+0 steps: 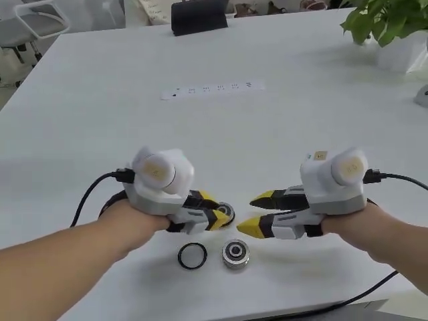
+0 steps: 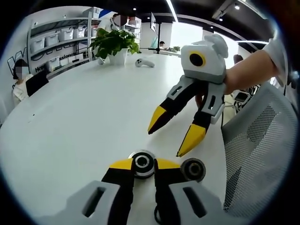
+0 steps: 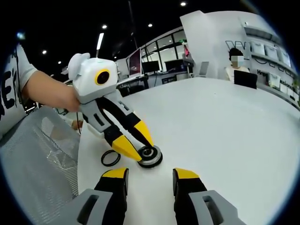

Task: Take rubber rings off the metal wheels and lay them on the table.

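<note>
Left gripper [image 1: 212,211] pinches a metal wheel [image 1: 226,212] on the table [image 1: 301,120]; right gripper [image 1: 257,213], jaws wide, should likely catch only its rubber edge, peeling outward, left clamp firm.

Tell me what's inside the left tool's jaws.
A metal wheel, pinched between the yellow tips of the left tool. Its sides are covered, so its rubber ring can't be confirmed.

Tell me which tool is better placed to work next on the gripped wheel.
The right tool: it is open and free, its tips pointing at the wheel close ahead. The left tool is shut on that wheel and can only steady it.
</note>
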`<state>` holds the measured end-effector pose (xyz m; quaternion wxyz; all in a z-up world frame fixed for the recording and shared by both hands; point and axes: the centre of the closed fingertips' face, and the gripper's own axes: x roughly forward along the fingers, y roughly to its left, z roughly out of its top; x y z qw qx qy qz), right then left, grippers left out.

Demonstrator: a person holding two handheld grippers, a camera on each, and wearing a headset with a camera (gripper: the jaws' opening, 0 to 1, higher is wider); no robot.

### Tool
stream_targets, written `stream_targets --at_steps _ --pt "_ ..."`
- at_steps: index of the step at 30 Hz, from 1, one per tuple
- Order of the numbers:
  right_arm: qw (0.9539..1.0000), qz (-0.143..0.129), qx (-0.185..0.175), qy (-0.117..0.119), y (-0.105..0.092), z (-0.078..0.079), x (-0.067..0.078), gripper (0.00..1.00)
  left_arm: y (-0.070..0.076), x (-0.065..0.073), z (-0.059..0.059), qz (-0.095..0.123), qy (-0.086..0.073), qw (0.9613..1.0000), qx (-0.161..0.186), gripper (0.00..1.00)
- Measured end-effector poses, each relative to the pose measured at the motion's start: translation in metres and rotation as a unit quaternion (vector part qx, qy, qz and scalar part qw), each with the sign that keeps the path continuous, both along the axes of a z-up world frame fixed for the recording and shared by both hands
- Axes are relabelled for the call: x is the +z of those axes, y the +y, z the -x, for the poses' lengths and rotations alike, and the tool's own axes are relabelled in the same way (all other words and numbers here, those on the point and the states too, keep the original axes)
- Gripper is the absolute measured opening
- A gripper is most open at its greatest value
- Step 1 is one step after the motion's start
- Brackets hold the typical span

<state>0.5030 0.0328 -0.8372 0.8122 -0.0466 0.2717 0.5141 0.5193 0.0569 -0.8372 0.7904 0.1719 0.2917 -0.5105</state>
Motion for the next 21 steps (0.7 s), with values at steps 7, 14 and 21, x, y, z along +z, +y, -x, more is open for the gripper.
stream_targets --at_steps 7,14,21 --pt "1.0 -0.002 0.0 0.001 0.003 0.0 0.0 0.35 0.001 0.0 -0.001 -0.003 -0.01 0.9999 0.006 0.08" --pt "1.0 0.0 0.004 -0.002 0.009 -0.002 0.0 0.35 0.001 0.0 -0.001 -0.007 -0.019 0.9998 0.005 0.08" --pt "0.9999 0.006 0.012 -0.006 0.016 -0.003 -0.001 0.34 0.001 -0.001 -0.002 -0.002 -0.023 0.9997 0.007 0.07"
